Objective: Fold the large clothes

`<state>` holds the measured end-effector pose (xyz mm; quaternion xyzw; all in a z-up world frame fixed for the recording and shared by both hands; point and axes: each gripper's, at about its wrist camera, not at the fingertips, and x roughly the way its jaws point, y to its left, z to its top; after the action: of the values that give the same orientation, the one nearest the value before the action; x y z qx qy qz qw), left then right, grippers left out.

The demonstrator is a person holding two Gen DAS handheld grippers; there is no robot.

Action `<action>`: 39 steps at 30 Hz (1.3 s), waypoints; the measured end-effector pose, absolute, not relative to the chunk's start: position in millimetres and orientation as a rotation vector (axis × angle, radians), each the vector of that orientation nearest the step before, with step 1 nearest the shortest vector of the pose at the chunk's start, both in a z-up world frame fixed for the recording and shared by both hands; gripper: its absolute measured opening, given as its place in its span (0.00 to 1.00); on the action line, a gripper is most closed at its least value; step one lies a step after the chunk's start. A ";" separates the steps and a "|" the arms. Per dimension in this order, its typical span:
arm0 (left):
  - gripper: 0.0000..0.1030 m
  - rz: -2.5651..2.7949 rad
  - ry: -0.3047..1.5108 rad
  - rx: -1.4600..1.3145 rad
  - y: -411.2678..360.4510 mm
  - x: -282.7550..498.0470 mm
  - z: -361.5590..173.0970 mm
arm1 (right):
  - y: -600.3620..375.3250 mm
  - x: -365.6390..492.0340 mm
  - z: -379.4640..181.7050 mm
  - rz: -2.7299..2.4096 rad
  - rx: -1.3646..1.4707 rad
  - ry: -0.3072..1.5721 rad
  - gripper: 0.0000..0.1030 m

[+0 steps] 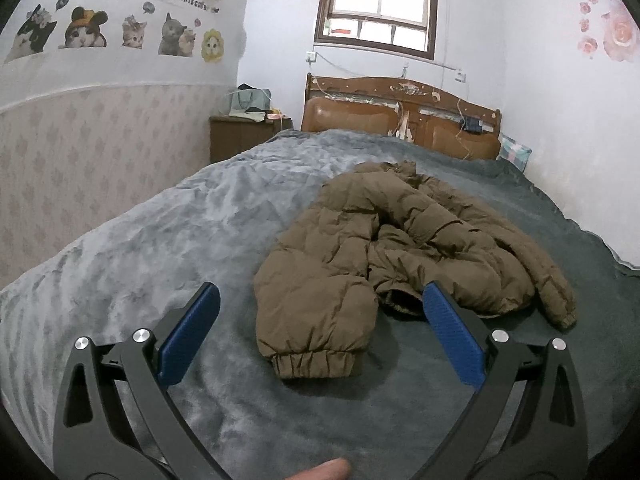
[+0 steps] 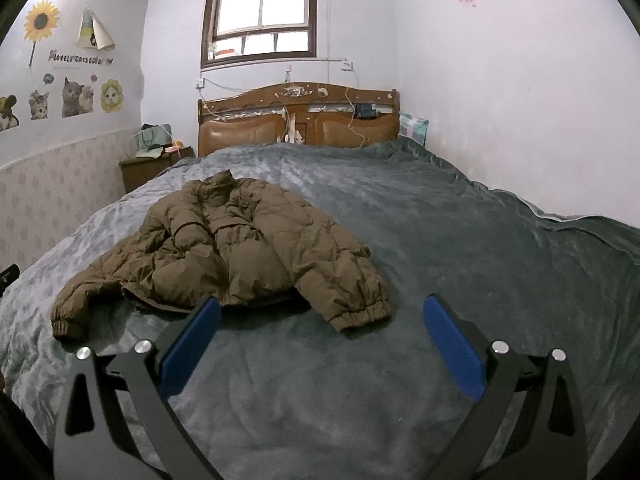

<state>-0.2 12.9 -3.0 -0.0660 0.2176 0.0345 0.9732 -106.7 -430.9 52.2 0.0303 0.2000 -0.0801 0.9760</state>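
A brown puffer jacket (image 1: 384, 248) lies crumpled on the grey bed blanket (image 1: 160, 240), collar toward the headboard, both sleeves spread out. My left gripper (image 1: 320, 300) is open and empty, held above the blanket just in front of the jacket's near sleeve cuff (image 1: 316, 364). In the right wrist view the jacket (image 2: 240, 248) lies to the left of centre. My right gripper (image 2: 322, 308) is open and empty, held over the blanket (image 2: 480, 260) near the jacket's right sleeve cuff (image 2: 364, 314).
A wooden headboard (image 1: 400, 116) stands at the far end under a window (image 1: 376, 8). A wooden nightstand (image 1: 244, 136) with bags sits at the far left. Walls border the bed left and right. A pillow (image 2: 414, 128) lies at the far right corner.
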 end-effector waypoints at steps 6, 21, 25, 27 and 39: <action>0.97 0.068 0.447 -0.128 10.9 0.6 -3.2 | -429.5 -107.7 53.4 -0.160 0.044 0.406 0.98; 0.97 0.068 0.468 -0.107 8.1 4.3 -7.1 | -429.7 -105.2 54.5 -0.158 0.046 0.409 0.98; 0.97 0.071 0.466 -0.104 7.4 3.5 -6.8 | -430.1 -105.6 54.8 -0.159 0.048 0.407 0.98; 0.97 0.074 0.467 -0.105 7.1 3.2 -7.1 | -430.7 -105.1 54.8 -0.160 0.050 0.407 0.98; 0.97 0.079 0.467 -0.106 6.8 3.2 -7.3 | -430.4 -105.5 55.1 -0.160 0.049 0.409 0.98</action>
<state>3.2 6.8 -7.3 -0.0524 0.2311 0.0392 0.9707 -105.5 -430.4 55.1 0.0242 0.2027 -0.0792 0.9757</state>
